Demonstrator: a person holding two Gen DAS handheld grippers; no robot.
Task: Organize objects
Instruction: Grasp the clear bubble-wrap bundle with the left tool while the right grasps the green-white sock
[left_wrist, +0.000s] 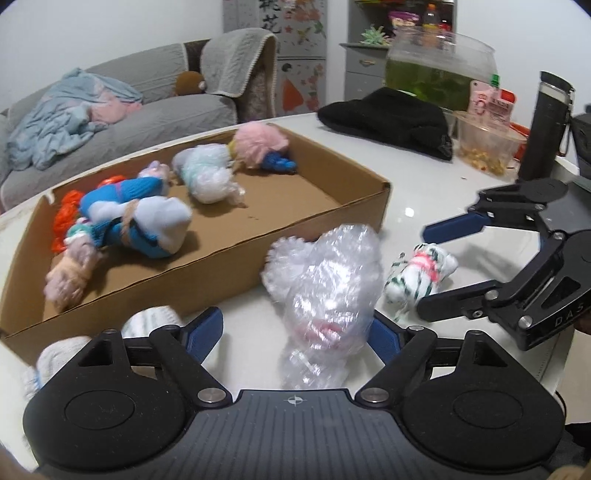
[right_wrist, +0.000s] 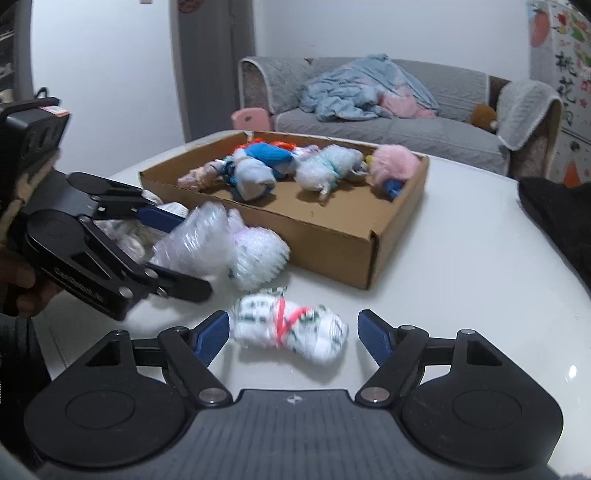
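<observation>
at the white table (right_wrist: 461, 258), we hold the left gripper (left_wrist: 295, 328) with jaws apart around a plastic-wrapped bundle (left_wrist: 325, 266), just beside the near wall of the cardboard box (right_wrist: 332, 236). to its right, the right gripper (right_wrist: 293, 336) stands parted around a white sock roll (right_wrist: 291, 328), pads clear. slick wrap could slip from a shallow pinch; both grippers sit close and could clash.

Plastic-wrapped bundle (left_wrist: 325, 280) btwn open left tool (left_wrist: 295, 332) pads.
</observation>
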